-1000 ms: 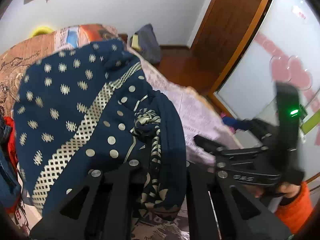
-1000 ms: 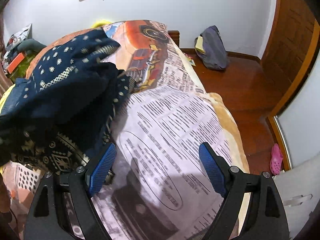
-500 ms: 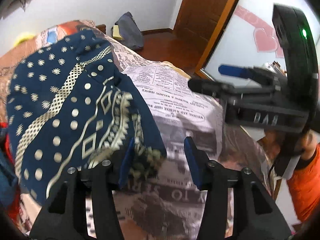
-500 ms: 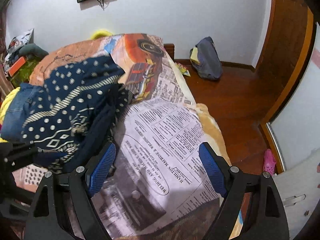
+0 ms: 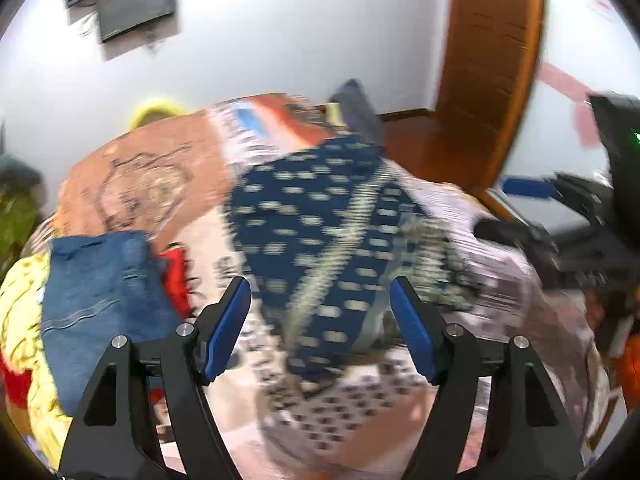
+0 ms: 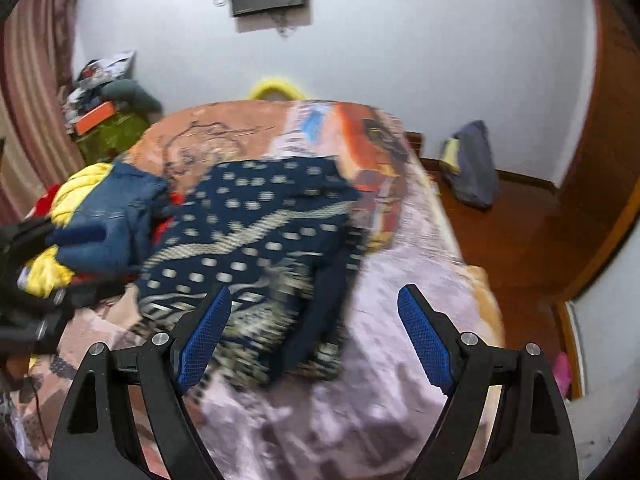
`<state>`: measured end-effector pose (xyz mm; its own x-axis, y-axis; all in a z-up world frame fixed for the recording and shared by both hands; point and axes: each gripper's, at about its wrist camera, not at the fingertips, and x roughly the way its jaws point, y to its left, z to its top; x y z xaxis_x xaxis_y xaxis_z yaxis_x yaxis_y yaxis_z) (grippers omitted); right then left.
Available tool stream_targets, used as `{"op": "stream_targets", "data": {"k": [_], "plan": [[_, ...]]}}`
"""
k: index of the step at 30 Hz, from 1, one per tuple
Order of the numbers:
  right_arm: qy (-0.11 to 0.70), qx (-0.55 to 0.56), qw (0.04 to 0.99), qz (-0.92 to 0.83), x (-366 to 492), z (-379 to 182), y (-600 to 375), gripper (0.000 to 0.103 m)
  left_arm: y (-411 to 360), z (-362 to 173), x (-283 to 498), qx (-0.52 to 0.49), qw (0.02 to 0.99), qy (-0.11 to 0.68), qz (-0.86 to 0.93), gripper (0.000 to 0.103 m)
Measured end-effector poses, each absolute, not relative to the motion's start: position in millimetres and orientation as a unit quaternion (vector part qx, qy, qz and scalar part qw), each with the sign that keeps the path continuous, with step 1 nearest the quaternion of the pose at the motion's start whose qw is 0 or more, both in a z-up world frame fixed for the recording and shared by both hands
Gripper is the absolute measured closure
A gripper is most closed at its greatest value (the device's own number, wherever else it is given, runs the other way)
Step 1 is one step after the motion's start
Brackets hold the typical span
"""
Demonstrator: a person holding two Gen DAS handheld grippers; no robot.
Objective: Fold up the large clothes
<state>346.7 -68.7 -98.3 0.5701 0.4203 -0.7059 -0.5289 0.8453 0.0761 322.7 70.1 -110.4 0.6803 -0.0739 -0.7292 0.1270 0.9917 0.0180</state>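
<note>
Left gripper (image 5: 320, 326): black angular frame, two splayed arms with triangular cut-outs, a round silver screw head on each shoulder.
Left pads (image 5: 226, 330): bright blue, ribbed, set on the inner faces of the jaws.
Right gripper (image 6: 314, 338): same black frame, same silver screws, triangular cut-outs in both arms.
Right pads (image 6: 426, 338): blue, with a fine dotted grip texture.
Right gripper body, seen from the left wrist view: black housing with a small green light, one blue pad showing.
Sleeve (image 5: 630, 364): orange, at the right edge of the left wrist view, blurred.
</note>
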Motion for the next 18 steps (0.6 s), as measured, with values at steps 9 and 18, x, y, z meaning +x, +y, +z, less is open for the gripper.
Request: {"op": "stream_targets", "data": {"k": [9, 18], "plan": [[0.442, -0.112, 0.852, 0.257, 373.1, -162.9, -38.3, 0.02, 93.0, -176.1, 359.0, 0.031, 0.888, 0.458, -0.028, 0.03], [0.474, -0.083, 0.851, 0.21, 381.2, -185.1, -108.5, 0.02, 95.1, -192.4, 328.9, 0.044, 0.891, 0.451, -0.034, 0.02]]}}
